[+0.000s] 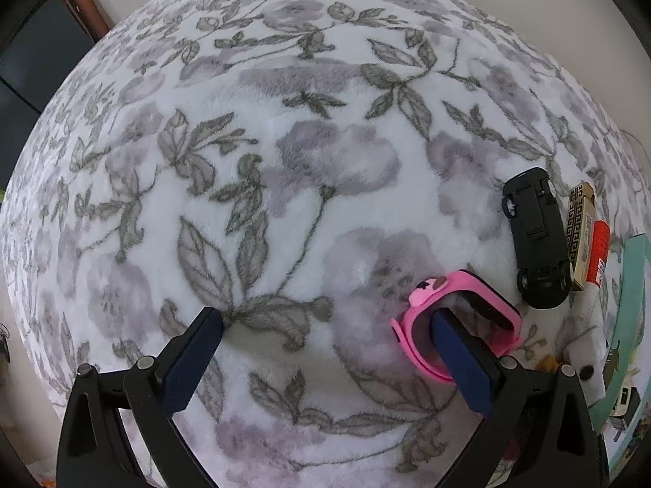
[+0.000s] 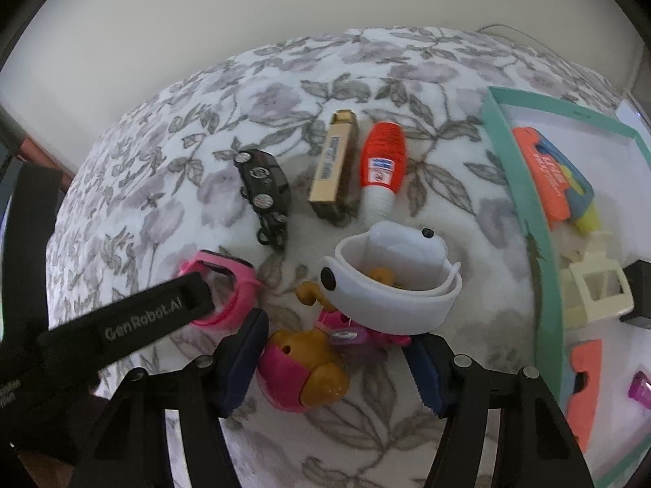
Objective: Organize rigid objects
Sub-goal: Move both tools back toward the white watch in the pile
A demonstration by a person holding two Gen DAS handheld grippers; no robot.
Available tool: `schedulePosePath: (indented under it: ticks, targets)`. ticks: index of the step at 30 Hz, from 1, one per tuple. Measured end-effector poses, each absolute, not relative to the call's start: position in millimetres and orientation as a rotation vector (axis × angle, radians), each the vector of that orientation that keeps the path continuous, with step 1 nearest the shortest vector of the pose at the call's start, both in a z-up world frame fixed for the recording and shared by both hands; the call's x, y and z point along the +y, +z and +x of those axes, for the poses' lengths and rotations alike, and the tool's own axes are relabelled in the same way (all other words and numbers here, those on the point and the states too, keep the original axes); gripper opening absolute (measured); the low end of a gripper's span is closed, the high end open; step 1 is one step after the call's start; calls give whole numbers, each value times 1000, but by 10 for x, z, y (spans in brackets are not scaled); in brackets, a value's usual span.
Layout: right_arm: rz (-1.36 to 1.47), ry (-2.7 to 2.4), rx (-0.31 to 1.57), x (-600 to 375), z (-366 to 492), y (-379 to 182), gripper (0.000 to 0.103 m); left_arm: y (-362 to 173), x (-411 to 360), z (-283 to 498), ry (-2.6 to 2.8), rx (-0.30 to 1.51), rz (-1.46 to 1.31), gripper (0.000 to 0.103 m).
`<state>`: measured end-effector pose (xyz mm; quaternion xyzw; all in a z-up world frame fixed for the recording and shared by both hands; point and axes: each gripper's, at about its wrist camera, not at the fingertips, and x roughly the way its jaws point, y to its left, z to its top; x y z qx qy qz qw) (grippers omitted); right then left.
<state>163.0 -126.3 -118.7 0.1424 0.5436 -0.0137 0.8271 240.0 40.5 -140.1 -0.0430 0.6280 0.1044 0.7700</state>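
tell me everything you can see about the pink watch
The pink watch is a child's smartwatch with a rubbery-looking pink strap curled into a closed loop and a dark rectangular screen. It lies on the floral fleece blanket. The left hand-held gripper is open, one blue finger poking through the loop. A black toy car sits nearby, apart.

left gripper [image 1: 325, 321]: jaws wide | right gripper [image 2: 337, 341]: jaws apart

A plush floral blanket [image 2: 162, 203] carries everything; on it lie a black toy car [image 2: 266, 197], a gold box [image 2: 331, 166], an orange-and-white bottle [image 2: 380, 166], a pink watch [image 2: 228, 293], a white band [image 2: 390, 280], a pink-and-tan toy [image 2: 301, 374] and a teal-rimmed tray [image 2: 525, 187].
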Motion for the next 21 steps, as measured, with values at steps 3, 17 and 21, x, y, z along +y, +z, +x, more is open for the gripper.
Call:
schedulePosePath:
  ticks: [3,17,21]
  targets:
    - [309,-37,1163,-1317,1575,-1184,68,-1371,325,2362,205,1349,-80,89]
    - [352,-64,1195,-1456,1368,-1173,68,-1288,-393,2262,114,1269,133,22]
    - [358,-73,1204,-1476,1310,-1170,68,-1268,-463,2171,119,1268,154,18]
